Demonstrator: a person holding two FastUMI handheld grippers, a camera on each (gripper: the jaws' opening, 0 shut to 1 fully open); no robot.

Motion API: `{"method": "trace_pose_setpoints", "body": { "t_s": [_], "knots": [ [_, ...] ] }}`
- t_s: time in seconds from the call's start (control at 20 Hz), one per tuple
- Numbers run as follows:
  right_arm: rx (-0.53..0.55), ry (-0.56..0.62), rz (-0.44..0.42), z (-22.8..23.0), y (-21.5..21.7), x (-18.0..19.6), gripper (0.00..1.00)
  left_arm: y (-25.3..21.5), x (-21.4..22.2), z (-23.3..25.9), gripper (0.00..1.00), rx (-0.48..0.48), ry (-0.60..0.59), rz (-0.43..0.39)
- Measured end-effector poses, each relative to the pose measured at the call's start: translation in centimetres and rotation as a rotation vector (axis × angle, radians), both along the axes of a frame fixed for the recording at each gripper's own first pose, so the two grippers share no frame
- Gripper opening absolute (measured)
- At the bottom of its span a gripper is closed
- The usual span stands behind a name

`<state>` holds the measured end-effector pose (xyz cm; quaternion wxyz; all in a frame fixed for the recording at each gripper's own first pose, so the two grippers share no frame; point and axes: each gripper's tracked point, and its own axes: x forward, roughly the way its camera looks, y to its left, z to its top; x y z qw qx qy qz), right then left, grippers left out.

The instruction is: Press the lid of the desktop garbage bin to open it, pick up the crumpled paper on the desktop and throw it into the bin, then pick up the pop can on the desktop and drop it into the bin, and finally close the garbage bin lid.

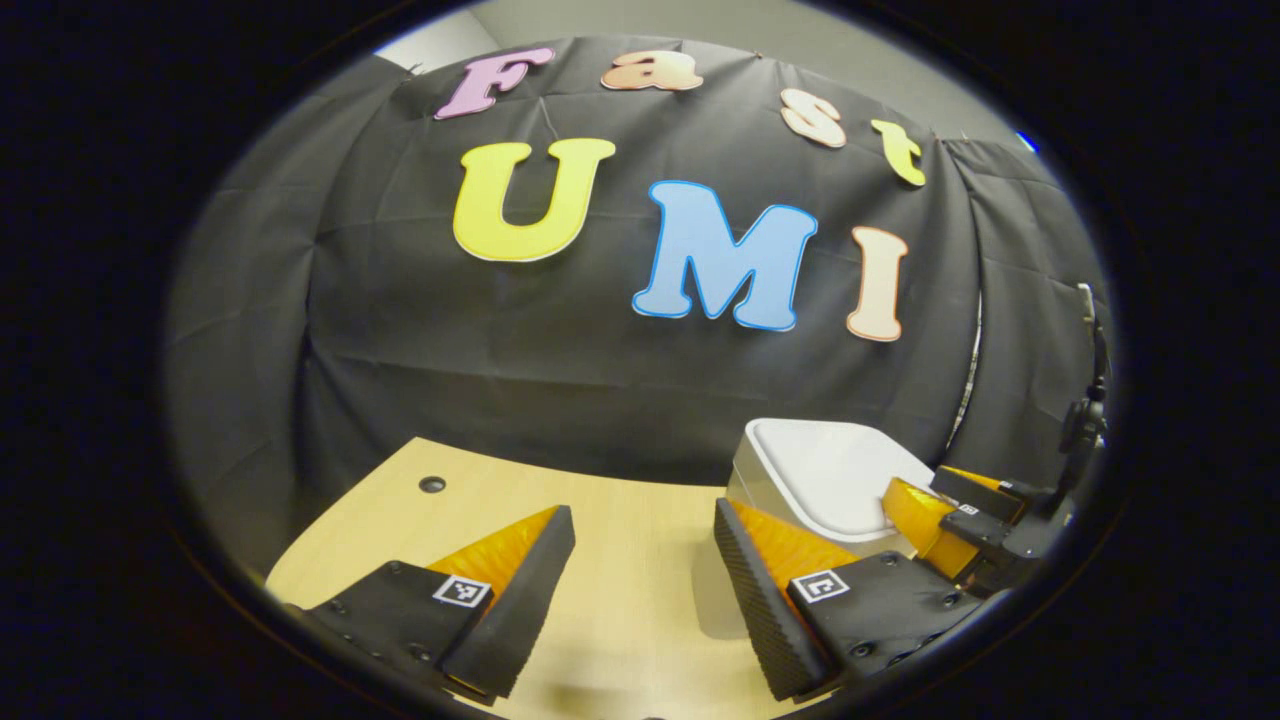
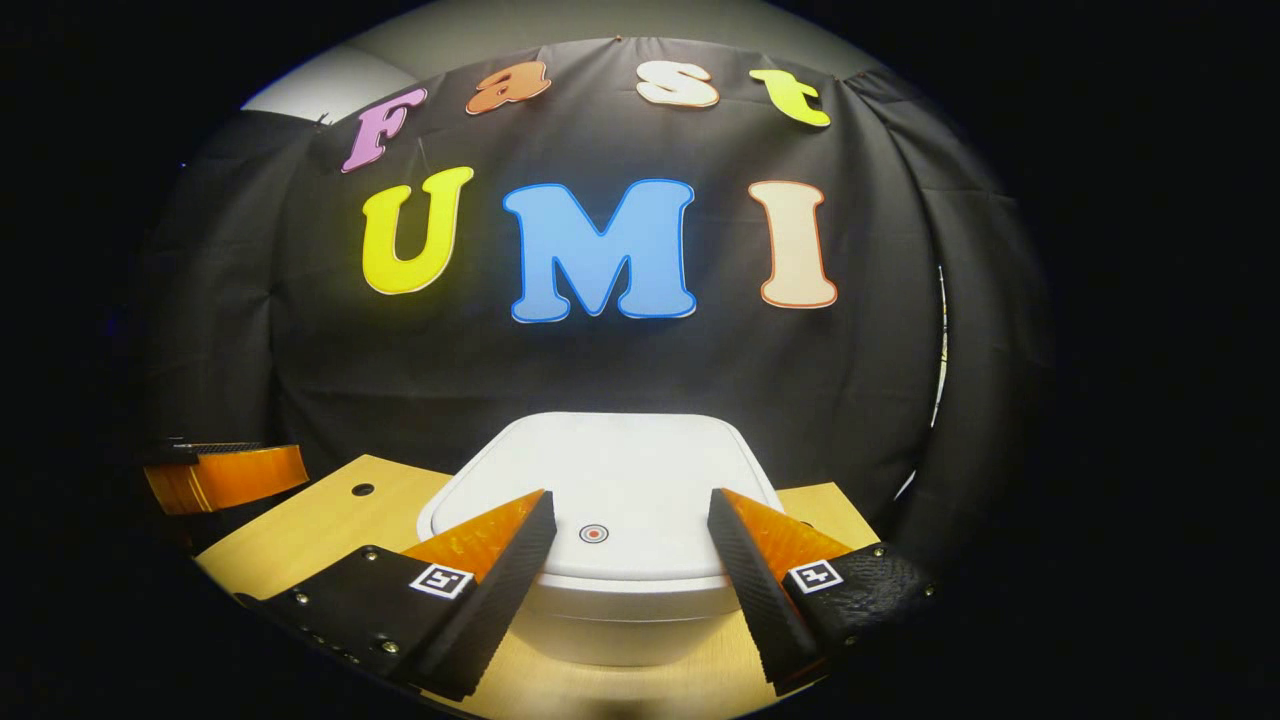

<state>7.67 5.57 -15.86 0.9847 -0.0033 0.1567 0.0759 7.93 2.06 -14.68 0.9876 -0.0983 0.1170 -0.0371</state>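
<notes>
With its lid [image 2: 620, 490] down, the bin [image 2: 625, 620] sits mid-worktop [image 2: 330, 520] before the right hand-held gripper [image 2: 628, 580], open and empty like the left hand-held gripper [image 1: 640, 590]; the rigid plastic lid likely needs pressing at its round mark [image 2: 593, 533].

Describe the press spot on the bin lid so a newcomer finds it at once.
On the light wooden desktop before the black cloth wall stands a white rounded-square plastic garbage bin, lid shut. Near the lid's front edge sits a small red-ringed circular mark, the only marking on it.
</notes>
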Motion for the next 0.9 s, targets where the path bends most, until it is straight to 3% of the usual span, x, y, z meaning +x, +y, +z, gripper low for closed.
{"method": "trace_pose_setpoints", "body": {
  "t_s": [0.7, 0.9],
  "knots": [
    [0.058, -0.017, 0.056, 2.1, 1.3, -3.8, 0.98, 0.9, -0.7, 1.5, 0.94, 0.043, -0.047, 0.025],
    [0.073, -0.033, 0.035, 4.0, 0.9, -4.1, 0.98, 0.9, -1.8, 2.9, 0.94, 0.075, -0.076, 0.023]
  ]
}}
